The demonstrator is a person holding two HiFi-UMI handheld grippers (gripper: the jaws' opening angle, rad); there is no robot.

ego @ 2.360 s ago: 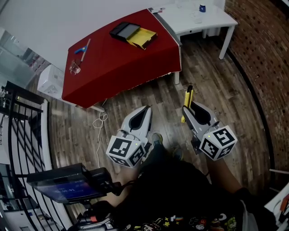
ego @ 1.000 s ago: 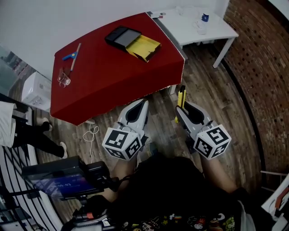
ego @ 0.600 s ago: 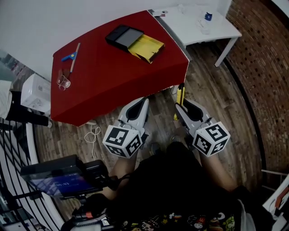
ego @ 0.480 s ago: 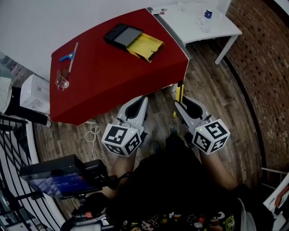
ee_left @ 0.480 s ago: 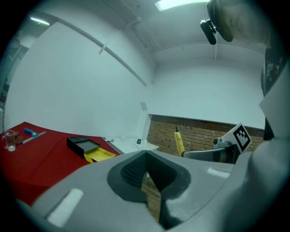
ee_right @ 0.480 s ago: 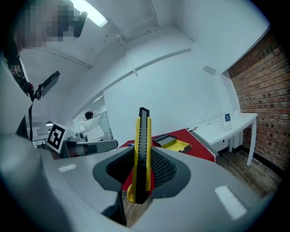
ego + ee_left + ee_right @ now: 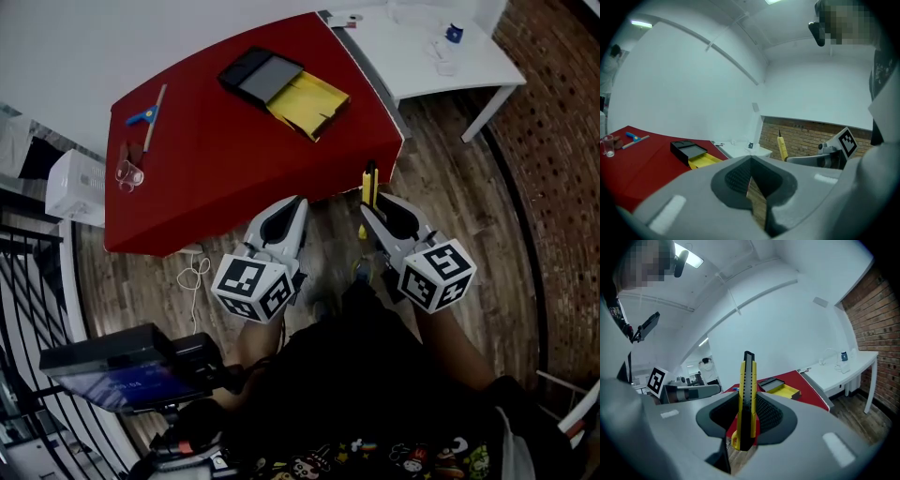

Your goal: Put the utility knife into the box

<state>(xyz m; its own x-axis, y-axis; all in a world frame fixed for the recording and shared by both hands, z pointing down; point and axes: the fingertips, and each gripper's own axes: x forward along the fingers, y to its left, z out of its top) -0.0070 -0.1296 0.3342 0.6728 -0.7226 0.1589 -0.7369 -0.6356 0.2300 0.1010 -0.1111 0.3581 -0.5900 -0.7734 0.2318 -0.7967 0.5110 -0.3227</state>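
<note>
Right claw (image 7: 367, 202) clamps knife (image 7: 369, 184), well short of box (image 7: 298, 96); left claw (image 7: 298, 202) closed, empty. Risk: knife pivots in grip and misses box.

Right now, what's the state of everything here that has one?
right gripper: shut on utility knife
utility knife: clamped, off the table
left gripper: shut, empty
box: open, yellow tray slid out, on red table
glass: upright on red table

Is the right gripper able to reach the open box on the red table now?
Probably yes: the right gripper, shut on the utility knife, has only bare red table before the box.
</note>
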